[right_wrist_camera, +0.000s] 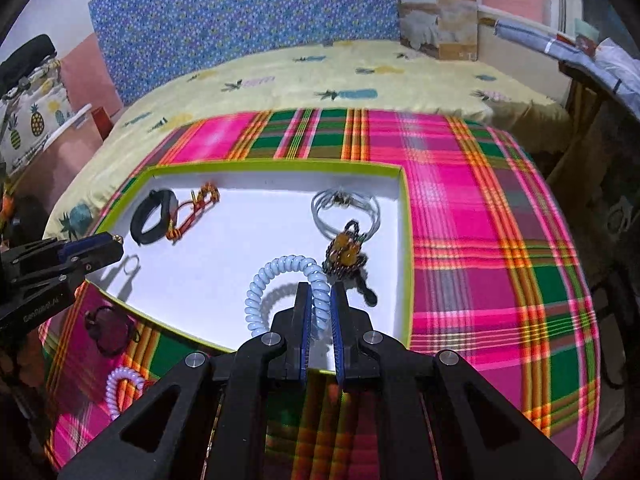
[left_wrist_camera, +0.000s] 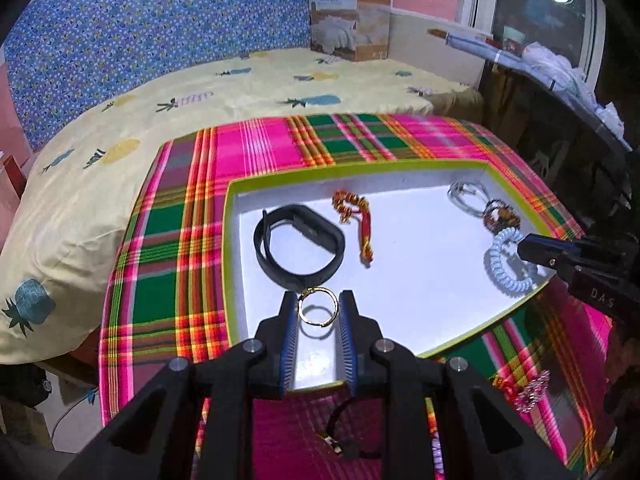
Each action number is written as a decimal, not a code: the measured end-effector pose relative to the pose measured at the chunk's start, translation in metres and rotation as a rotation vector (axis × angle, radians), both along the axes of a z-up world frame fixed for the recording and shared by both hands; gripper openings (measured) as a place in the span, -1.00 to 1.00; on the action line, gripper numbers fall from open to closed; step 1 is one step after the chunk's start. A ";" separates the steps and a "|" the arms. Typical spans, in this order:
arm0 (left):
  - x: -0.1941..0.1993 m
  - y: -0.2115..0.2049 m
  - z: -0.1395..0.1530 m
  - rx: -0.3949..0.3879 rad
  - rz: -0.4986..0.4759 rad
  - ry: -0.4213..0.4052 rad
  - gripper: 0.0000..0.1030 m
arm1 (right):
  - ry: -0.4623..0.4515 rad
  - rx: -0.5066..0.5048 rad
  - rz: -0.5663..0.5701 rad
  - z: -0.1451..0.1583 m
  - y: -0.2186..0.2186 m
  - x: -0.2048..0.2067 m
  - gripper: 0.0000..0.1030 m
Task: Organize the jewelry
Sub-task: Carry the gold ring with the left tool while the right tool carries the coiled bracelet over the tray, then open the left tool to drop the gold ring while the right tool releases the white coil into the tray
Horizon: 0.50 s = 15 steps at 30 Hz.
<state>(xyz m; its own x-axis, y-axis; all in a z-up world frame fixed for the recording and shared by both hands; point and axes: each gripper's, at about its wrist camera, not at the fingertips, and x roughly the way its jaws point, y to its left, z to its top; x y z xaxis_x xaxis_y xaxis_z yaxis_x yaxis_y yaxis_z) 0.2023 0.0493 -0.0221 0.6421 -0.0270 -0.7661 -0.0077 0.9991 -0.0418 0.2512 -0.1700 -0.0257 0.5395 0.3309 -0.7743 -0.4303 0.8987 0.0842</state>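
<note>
A bed [left_wrist_camera: 248, 80] in pale yellow cotton printed with pineapples lies beyond the tray, and a tall carton [left_wrist_camera: 350, 20] with a bedding photograph stands at its far edge; the print on the carton is too small to read. A glossy plaid cloth [left_wrist_camera: 168, 248] in pink, green and orange spreads under the tray on all sides. The tray [left_wrist_camera: 227, 240] is a shallow rectangular box with a lime-green rim and a smooth white floor.

Inside the tray, toward its far left corner, lies a black rubbery wristband [left_wrist_camera: 298, 246], and just right of it a red and gold braided cord bracelet [left_wrist_camera: 354, 220]. Toward the far right corner sit a thin silvery looped chain [right_wrist_camera: 344, 210] and, nearer, a brown and amber beaded cluster [right_wrist_camera: 346, 256].

The right gripper [right_wrist_camera: 320, 300] has its blue-padded tongs pressed on a pale blue spiral coil band [right_wrist_camera: 280, 268] above the tray's near right part. The left gripper [left_wrist_camera: 319, 310] pinches a thin gold ring [left_wrist_camera: 318, 306] upright between ribbed blue pads, over the tray's near left part.

Outside the tray's near edge on the cloth lie a lilac coil band [right_wrist_camera: 120, 384], a dark bangle [right_wrist_camera: 106, 328] and a pink sparkly piece [left_wrist_camera: 532, 390]. The right tool's black body bears raised letters "DAS".
</note>
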 end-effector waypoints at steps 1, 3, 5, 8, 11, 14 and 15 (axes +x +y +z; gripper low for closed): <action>0.002 0.000 -0.002 0.003 0.001 0.011 -0.57 | 0.008 -0.005 0.002 -0.002 0.000 0.001 -0.81; 0.003 0.000 -0.006 0.004 0.005 0.027 -0.57 | 0.027 -0.019 0.006 -0.005 0.002 0.005 -0.81; 0.006 0.001 -0.007 0.001 0.007 0.033 -0.57 | 0.041 -0.035 0.010 -0.008 0.003 0.008 -0.81; 0.009 0.001 -0.008 -0.002 0.001 0.039 -0.57 | 0.058 -0.042 0.006 -0.010 0.003 0.011 -0.81; 0.011 0.002 -0.010 -0.018 -0.001 0.046 -0.56 | 0.069 -0.045 0.006 -0.011 0.003 0.013 -0.81; 0.012 0.002 -0.010 -0.021 0.000 0.045 -0.56 | 0.070 -0.047 0.006 -0.012 0.003 0.012 -0.80; 0.012 0.001 -0.010 -0.020 0.000 0.044 -0.56 | 0.070 -0.047 0.006 -0.011 0.003 0.012 -0.80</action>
<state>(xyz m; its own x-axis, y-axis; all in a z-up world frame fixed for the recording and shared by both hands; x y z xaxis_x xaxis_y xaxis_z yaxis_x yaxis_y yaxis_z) 0.2140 0.0507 -0.0324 0.6077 -0.0423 -0.7930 -0.0099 0.9981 -0.0609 0.2633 -0.1666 -0.0370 0.4816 0.2964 -0.8247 -0.4304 0.8998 0.0720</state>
